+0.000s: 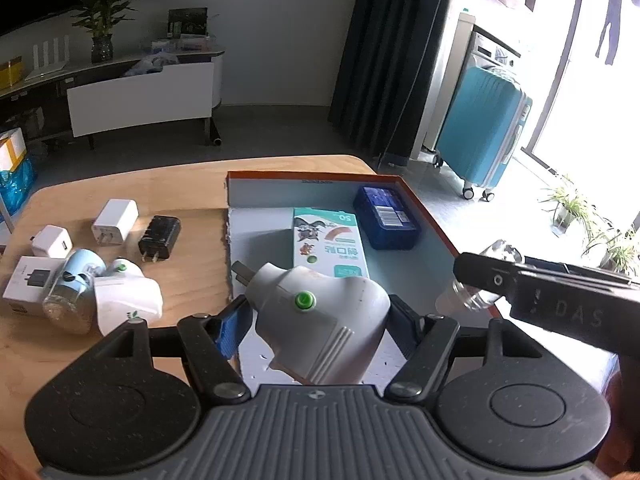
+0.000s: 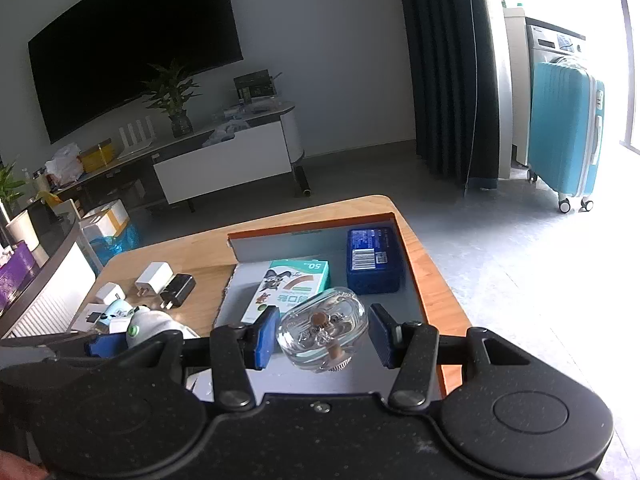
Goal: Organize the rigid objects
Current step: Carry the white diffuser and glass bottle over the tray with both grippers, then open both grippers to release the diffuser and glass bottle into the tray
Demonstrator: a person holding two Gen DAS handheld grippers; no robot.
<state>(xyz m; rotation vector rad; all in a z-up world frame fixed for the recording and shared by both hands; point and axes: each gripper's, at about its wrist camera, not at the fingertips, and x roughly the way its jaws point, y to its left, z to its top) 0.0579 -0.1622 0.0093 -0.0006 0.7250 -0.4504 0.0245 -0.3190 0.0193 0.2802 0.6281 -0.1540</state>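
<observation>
Your left gripper (image 1: 316, 320) angles downward over the counter's (image 1: 192, 184) right end, jaws clamped on a grey device (image 1: 320, 320); your right gripper (image 2: 324, 336) alongside pinches a clear bottle (image 2: 322, 330).

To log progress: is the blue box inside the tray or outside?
Inside: the blue box lies on the tray's floor, near its far corner.

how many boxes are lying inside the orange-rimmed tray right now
2: a green-and-white cardboard box near the tray's middle, and a dark blue box beside it toward the far right corner. The held items may hide others.
</observation>
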